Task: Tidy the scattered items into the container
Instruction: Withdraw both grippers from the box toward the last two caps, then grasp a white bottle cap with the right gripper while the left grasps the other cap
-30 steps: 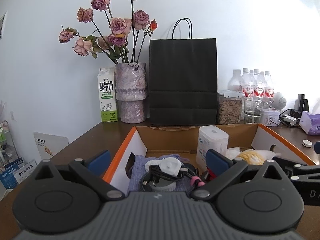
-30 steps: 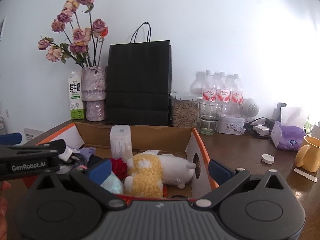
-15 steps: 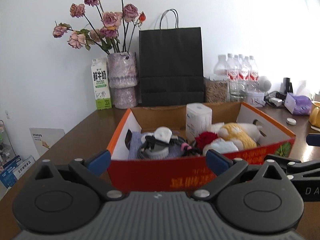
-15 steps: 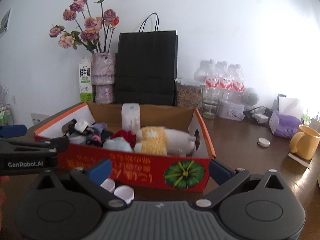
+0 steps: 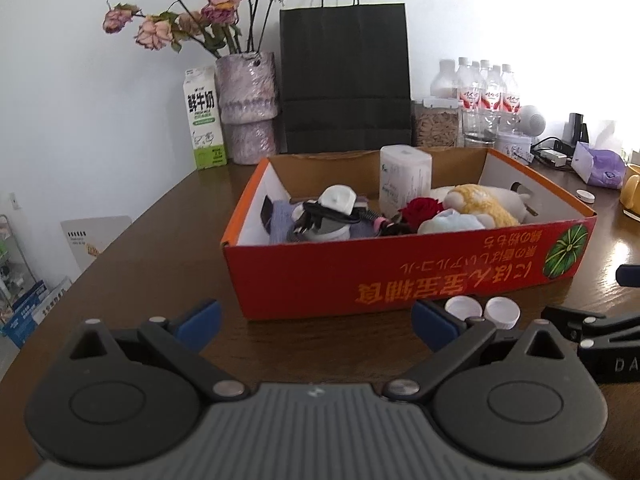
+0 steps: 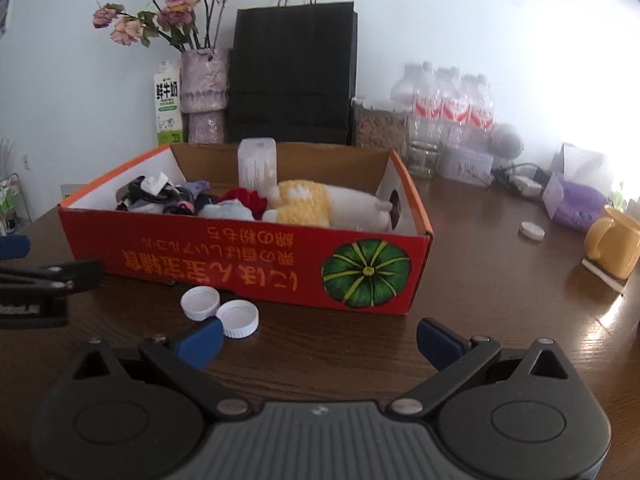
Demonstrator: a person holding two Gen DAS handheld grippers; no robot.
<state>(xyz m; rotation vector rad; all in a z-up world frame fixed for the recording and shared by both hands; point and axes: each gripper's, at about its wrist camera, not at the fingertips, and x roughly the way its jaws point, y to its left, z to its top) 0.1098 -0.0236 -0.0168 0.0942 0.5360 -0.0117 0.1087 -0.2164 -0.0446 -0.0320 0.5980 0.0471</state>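
Observation:
A red cardboard box [image 5: 400, 276] [image 6: 240, 260] with a pumpkin picture sits on the brown table. Inside lie a yellow and white plush toy [image 5: 480, 204] [image 6: 320, 202], a red rose [image 5: 420, 208], a white charger with black cable [image 5: 332, 208], a purple cloth and an upright white container [image 5: 404, 176] [image 6: 258, 162]. Two white bottle caps [image 6: 218, 310] [image 5: 482, 312] rest on the table just before the box's front wall. My left gripper [image 5: 316, 322] and right gripper [image 6: 318, 338] both stand open and empty, low over the table in front of the box.
Behind the box stand a black paper bag [image 5: 346, 80], a vase of dried roses [image 5: 248, 108], a milk carton [image 5: 204, 118] and several water bottles [image 6: 452, 108]. A yellow mug [image 6: 612, 242], a purple tissue pack [image 6: 576, 200] and a white lid [image 6: 532, 231] lie to the right.
Both grippers have drawn back from over the box toward the near table edge. The box's front wall and the two caps have come into view.

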